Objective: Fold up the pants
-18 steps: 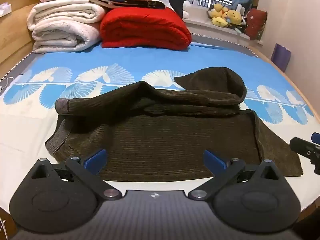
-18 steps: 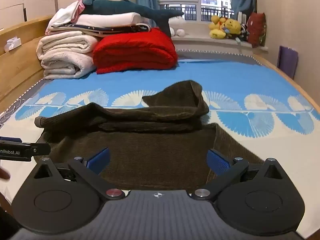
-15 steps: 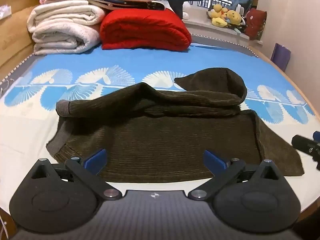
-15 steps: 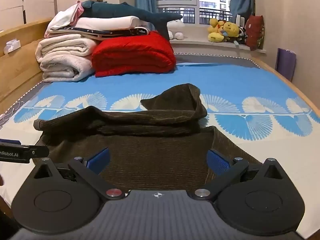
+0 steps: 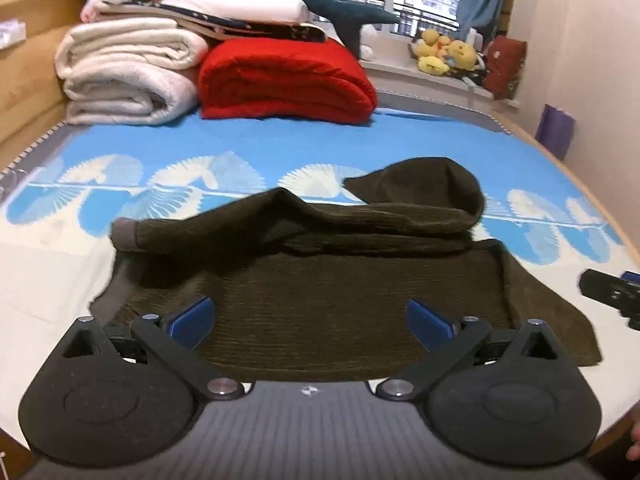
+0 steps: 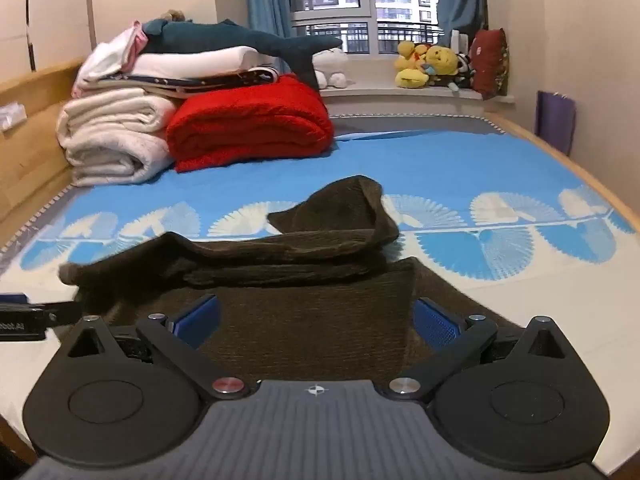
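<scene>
Dark brown corduroy pants lie partly folded on the bed, with the legs bunched in a ridge across the far side and one cuff at the left. They also show in the right wrist view. My left gripper is open and empty, low over the near edge of the pants. My right gripper is open and empty, over the right part of the pants. The right gripper's tip shows at the right edge of the left wrist view, and the left gripper's tip shows at the left edge of the right wrist view.
The bed has a blue and white fan-pattern sheet. Folded white blankets and a red blanket are stacked at the far left, with a plush shark on top. Plush toys sit on the windowsill. A wooden rail runs along the right.
Both grippers have moved slightly lower and closer to the pants. The jaws stay open and the pants have not moved.
</scene>
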Demonstrator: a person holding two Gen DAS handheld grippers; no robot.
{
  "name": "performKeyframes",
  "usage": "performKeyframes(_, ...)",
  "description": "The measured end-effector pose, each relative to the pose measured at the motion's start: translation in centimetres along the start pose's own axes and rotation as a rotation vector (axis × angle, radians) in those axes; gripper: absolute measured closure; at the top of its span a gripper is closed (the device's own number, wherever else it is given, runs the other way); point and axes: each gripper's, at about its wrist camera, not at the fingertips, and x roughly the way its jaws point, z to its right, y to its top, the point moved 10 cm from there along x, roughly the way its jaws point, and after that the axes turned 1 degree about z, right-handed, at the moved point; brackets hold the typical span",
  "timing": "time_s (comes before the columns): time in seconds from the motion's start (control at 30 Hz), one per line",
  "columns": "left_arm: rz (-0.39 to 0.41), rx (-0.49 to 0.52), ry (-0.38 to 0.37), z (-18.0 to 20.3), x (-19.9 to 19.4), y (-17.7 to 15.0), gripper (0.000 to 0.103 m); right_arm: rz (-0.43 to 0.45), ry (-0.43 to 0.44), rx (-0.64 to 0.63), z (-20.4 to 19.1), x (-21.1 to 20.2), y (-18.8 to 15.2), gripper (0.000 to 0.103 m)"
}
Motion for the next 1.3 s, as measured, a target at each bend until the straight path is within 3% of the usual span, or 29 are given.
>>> performKeyframes(0.17,0.018,0.054,0.021,0.6,-0.3,0.2,0.000,-0.008,0.014,-0.029,-0.7,0.2,-0.1,0.001)
performKeyframes(1.3,0.021,0.053,0.003,0.8,-0.2,0.3,0.000,0.004,0.016,-0.092,-1.6,0.4,0.1,0.001)
